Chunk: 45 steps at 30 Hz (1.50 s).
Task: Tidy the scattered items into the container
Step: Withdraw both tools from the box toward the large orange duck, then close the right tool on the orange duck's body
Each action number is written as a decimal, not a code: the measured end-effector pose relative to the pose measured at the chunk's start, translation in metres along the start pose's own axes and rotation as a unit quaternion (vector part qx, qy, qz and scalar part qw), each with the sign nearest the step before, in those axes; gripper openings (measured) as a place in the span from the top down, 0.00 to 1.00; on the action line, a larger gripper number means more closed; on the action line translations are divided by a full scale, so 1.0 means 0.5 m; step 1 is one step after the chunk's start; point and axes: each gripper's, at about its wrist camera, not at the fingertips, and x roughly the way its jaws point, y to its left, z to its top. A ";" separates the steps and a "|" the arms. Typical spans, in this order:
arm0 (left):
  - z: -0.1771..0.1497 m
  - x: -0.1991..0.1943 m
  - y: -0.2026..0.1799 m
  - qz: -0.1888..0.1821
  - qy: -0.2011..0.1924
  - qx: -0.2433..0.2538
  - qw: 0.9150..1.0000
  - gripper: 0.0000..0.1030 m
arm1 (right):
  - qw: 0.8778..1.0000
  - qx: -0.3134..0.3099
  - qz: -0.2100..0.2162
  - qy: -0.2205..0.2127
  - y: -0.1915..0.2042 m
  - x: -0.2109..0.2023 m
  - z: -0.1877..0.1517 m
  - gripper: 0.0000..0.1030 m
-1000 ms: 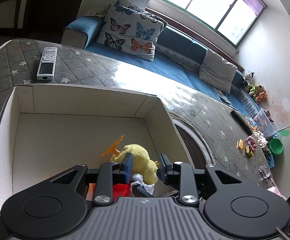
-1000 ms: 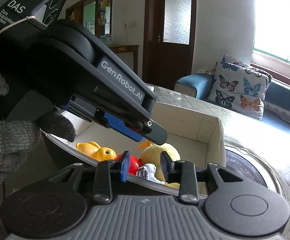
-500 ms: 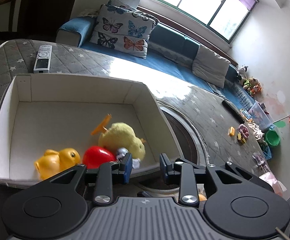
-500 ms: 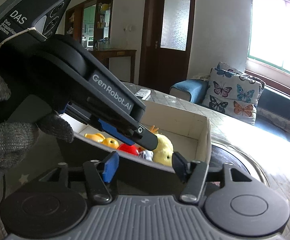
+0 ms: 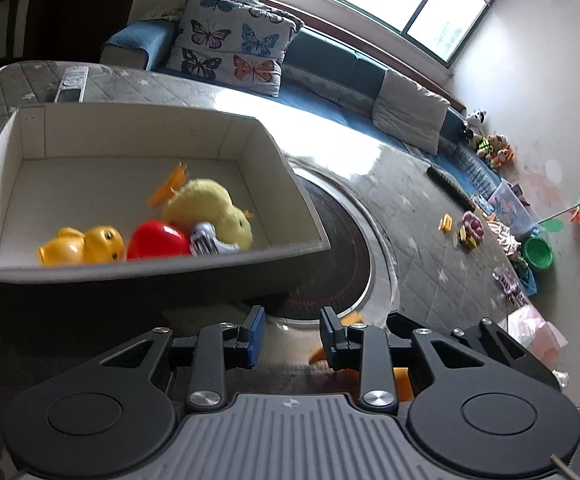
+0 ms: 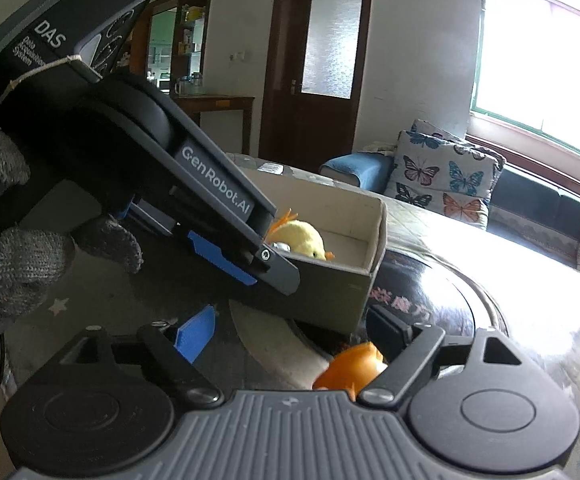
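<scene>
Beside the box (image 6: 330, 296), a blurred, seemingly rounded orange toy (image 6: 356, 368)

Left tongs (image 5: 292, 336): drawn back out of the box (image 5: 138, 276); a second ago their tips hung over the toys inside, now they sit low in front of its near wall.
Right tongs (image 6: 290, 332): opened from a narrow gap to wide apart, and dropped below the box rim.
Orange toy (image 6: 354, 368): newly in sight on the desk (image 6: 270, 340), between the right tongs' spread fingers.
</scene>
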 end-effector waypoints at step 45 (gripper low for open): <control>-0.061 0.047 -0.047 0.007 0.036 0.018 0.999 0.68 | 0.995 0.075 -0.052 0.034 -0.033 -0.048 -0.118 0.02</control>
